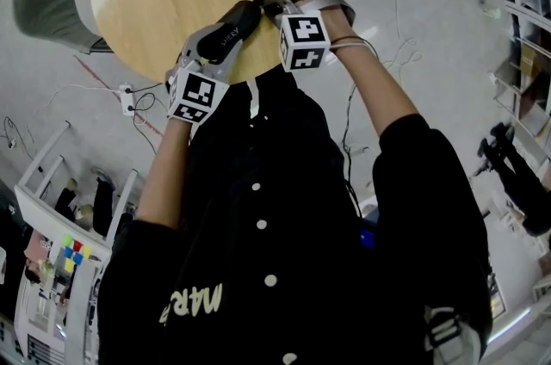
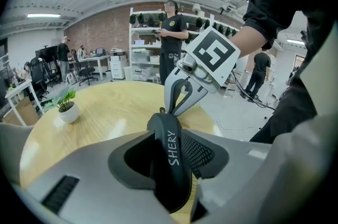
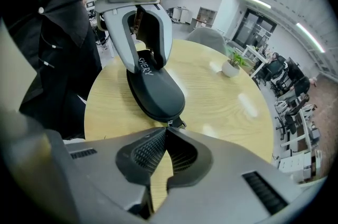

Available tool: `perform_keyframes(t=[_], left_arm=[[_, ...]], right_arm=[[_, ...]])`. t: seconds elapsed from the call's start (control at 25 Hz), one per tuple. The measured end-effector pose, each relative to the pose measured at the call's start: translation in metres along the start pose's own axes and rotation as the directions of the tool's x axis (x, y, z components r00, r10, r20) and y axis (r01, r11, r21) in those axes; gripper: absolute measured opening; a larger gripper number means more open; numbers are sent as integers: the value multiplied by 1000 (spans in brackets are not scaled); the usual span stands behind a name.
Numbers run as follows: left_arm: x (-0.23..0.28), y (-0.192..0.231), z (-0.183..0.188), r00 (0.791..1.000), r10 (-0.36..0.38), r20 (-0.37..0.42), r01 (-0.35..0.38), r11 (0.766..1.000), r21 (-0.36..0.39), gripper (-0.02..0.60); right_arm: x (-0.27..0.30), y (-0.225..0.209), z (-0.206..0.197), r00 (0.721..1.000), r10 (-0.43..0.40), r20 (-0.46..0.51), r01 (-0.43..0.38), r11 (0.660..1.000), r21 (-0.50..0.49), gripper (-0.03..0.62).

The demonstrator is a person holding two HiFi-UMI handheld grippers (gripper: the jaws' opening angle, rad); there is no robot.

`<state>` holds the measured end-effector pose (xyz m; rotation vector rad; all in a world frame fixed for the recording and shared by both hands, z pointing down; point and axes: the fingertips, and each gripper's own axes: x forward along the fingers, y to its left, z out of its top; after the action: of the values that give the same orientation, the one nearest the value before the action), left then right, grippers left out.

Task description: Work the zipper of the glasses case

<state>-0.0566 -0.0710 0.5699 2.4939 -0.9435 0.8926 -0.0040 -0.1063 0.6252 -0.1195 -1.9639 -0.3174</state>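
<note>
Left gripper point(image 2: 168, 143): at the lower left of the head view, clamped on one end of the glasses case, one pad on each broad side.
Glasses case point(image 3: 156, 91): at the middle of the head view, over the near edge of the round wooden table point(image 3: 227, 106). I cannot tell if it rests on the wood or hangs just above it.
Zipper pull point(image 3: 178, 123): at the free end of the case, the end turned toward the right gripper.
Right gripper point(image 3: 167, 130): to the right in the head view, pointing steeply down. Its jaws are together, and the tips meet exactly at the pull and seem to pinch it.
Step in hand: I judge that the grip on the pull is taken and the drawing of the zipper is not yet begun.
Next move: the right gripper should draw the pull along the curved seam, following the rim. The left gripper must hold the case firm so that it does not twist or slip.
Look of the case: dark, oval, smooth hard shell with white letters "SHERY" on its side. No gap shows along the seam, so it appears zipped shut.
</note>
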Motion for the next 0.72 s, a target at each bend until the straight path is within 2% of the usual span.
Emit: perform_keyframes(t=[0.4, 0.72], left_arm=[[1, 1, -2, 1000, -6, -11, 6, 1000, -17, 152], [1, 1, -1, 999, -17, -33, 16, 1000, -26, 152]], right_arm=[[1, 19, 0, 999, 40, -9, -39, 999, 33, 6], [0, 32, 7, 999, 46, -4, -45, 989, 143, 6]])
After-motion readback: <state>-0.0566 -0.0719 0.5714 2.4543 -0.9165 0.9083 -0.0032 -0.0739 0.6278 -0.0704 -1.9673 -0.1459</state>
